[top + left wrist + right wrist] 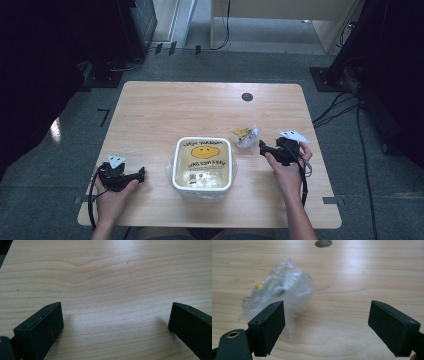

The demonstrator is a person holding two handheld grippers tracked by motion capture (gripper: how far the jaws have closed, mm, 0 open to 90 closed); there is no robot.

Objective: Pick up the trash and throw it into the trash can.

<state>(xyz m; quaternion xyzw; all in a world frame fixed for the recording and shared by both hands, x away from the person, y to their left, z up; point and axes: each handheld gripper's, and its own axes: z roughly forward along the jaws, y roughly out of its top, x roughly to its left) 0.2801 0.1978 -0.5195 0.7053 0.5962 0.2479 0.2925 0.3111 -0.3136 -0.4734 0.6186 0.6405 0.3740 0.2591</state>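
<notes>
Table (150, 115) of pale wood, carrying a white square tub (202, 163) with a yellow smiley lid near the front middle, seemingly sitting on or in clear plastic wrap. Just right of the tub, apart from it, a small crumpled clear plastic packet (246, 135) with something yellow inside; contents too blurred to name.

Reach-in stage, judging by the layout: nothing lifted yet, right claw (265, 148) lined up just beside the packet. Left claw (139, 174) parked well left of the tub, pointing toward it.

Right claw (327, 327) spread wide, empty, jaws either side of bare wood; packet (279, 292) ahead and toward the left jaw, partly hidden behind it, touching or not impossible to say. Next move, probably: shift toward the packet until it sits between the jaws, drop low, then close gently, since thin film crumples and slips easily.

Left claw (116, 322) likewise gaping, holding nothing, only wood grain between its jaws. Likely spare for steadying the tub if needed.
</notes>
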